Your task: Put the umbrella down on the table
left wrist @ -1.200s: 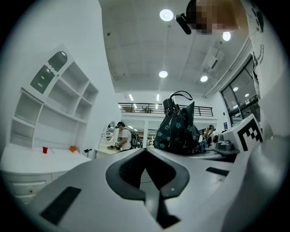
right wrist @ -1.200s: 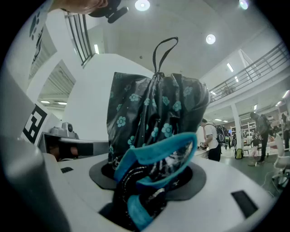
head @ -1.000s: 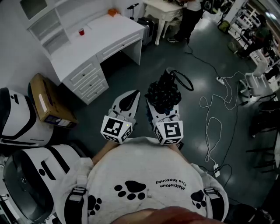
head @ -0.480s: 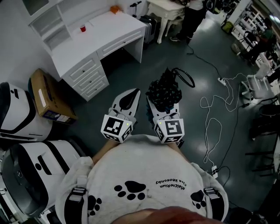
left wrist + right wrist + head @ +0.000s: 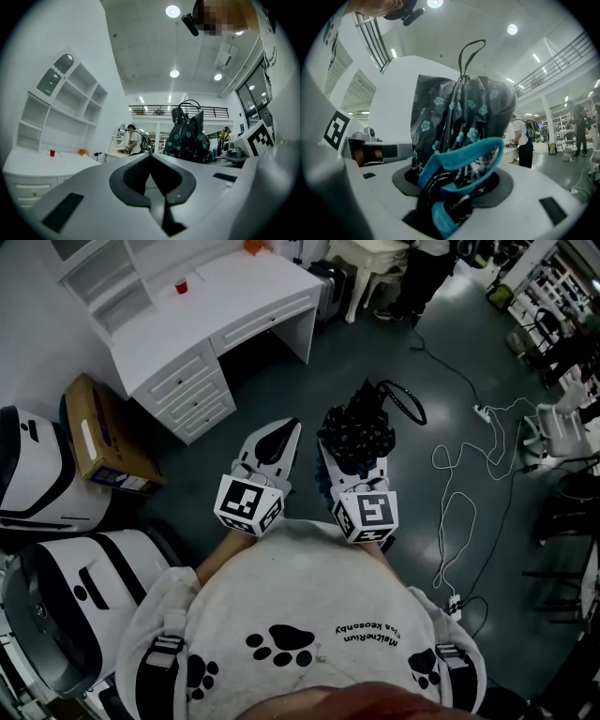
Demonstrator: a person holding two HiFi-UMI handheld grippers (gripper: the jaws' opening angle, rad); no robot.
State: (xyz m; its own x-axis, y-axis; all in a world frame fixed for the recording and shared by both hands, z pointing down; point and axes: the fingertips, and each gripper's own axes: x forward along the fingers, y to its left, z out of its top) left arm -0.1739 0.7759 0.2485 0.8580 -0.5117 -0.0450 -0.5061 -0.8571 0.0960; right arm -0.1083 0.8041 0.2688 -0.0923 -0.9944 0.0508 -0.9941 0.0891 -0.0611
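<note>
Head view: the right gripper (image 5: 354,463) is clamped on a folded umbrella (image 5: 356,430), dark with a small flower print, which stands out past its jaws over the dark floor. A black wrist loop (image 5: 405,401) arcs off the umbrella's far end, on the gripper's right. The left gripper (image 5: 284,434) sits just beside it on the left, jaws pressed together and holding nothing. Ahead and to the left of both grippers, well apart, stands a white desk (image 5: 217,317) with a red cup (image 5: 181,285) on top. A cardboard box (image 5: 97,439) lies on the floor left of the left gripper, and a white cable (image 5: 457,486) trails right of the right one.

Left gripper view: the left gripper (image 5: 151,158) shows its two jaws closed against each other with nothing between them. The umbrella (image 5: 188,137) rises just to its right; the desk (image 5: 42,165) and cup (image 5: 52,153) lie off to the left.

Right gripper view: the right gripper (image 5: 454,190) has its jaws shut on the bunched umbrella (image 5: 459,115), its teal closing strap (image 5: 461,161) hanging loose just above the jaws and the loop (image 5: 469,52) topmost.
</note>
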